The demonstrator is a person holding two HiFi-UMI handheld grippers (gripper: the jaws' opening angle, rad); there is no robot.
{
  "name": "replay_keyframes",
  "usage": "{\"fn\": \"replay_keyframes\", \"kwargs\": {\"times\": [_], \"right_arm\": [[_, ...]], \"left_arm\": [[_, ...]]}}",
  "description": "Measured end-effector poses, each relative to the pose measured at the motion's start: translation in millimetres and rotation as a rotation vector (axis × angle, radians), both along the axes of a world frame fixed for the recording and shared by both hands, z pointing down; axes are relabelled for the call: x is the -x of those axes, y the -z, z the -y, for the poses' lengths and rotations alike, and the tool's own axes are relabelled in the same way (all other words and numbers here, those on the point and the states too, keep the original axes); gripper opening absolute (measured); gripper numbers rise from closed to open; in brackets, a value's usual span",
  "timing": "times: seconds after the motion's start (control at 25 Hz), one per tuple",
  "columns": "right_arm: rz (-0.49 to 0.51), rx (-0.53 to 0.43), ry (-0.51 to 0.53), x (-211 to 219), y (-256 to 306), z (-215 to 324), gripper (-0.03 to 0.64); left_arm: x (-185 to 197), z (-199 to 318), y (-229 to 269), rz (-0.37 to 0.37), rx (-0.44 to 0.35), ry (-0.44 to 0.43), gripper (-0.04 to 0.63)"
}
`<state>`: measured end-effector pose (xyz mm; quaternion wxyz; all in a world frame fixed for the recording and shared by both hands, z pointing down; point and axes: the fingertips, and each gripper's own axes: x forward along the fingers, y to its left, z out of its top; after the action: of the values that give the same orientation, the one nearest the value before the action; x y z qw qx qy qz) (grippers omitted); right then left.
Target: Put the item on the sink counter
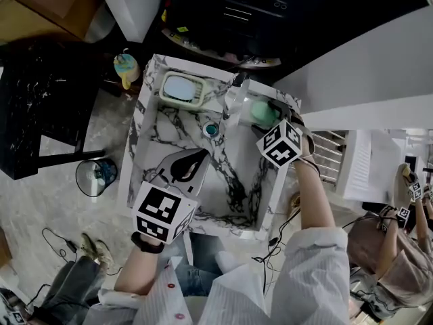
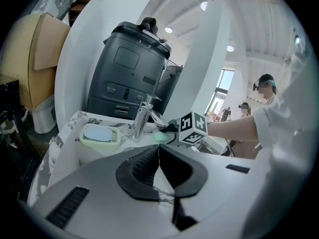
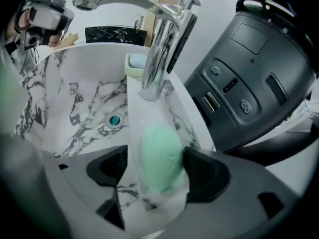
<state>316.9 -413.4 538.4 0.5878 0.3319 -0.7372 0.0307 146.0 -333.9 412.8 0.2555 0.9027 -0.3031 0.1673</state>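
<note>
A pale green soap bar (image 1: 261,111) (image 3: 160,158) lies on the marbled sink counter (image 1: 252,89) at the back right, just right of the faucet (image 1: 230,100). My right gripper (image 1: 269,123) (image 3: 157,169) points steeply down over it, open, one jaw on each side of the bar; the left pad stands clearly apart from it. My left gripper (image 1: 187,165) (image 2: 158,153) hovers over the front left of the basin, shut with nothing in it. From the left gripper view the soap bar (image 2: 160,136) shows beside the right gripper's marker cube.
A light green soap dish (image 1: 181,90) (image 2: 99,133) holding a blue bar sits on the counter's back left. The drain (image 1: 211,129) (image 3: 114,120) is mid-basin. A black machine (image 2: 132,73) (image 3: 249,83) stands behind the sink. A round bin (image 1: 95,177) stands on the floor at left.
</note>
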Motion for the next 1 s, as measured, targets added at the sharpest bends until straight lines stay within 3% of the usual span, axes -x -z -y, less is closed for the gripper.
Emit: {"fn": "replay_keyframes", "kwargs": {"times": [0.16, 0.6, 0.68, 1.0], "right_arm": [[-0.072, -0.022, 0.024, -2, -4, 3, 0.342], [-0.099, -0.057, 0.034, 3, -2, -6, 0.252], [-0.085, -0.054, 0.024, 4, -1, -9, 0.214], [0.051, -0.015, -0.105, 4, 11, -13, 0.165]], "left_arm": [[0, 1, 0, 0.0, 0.0, -0.001, 0.017], [-5, 1, 2, -0.016, 0.003, -0.006, 0.017], [-6, 1, 4, -0.019, -0.001, -0.006, 0.017], [-7, -3, 12, -0.024, -0.012, -0.006, 0.017]]}}
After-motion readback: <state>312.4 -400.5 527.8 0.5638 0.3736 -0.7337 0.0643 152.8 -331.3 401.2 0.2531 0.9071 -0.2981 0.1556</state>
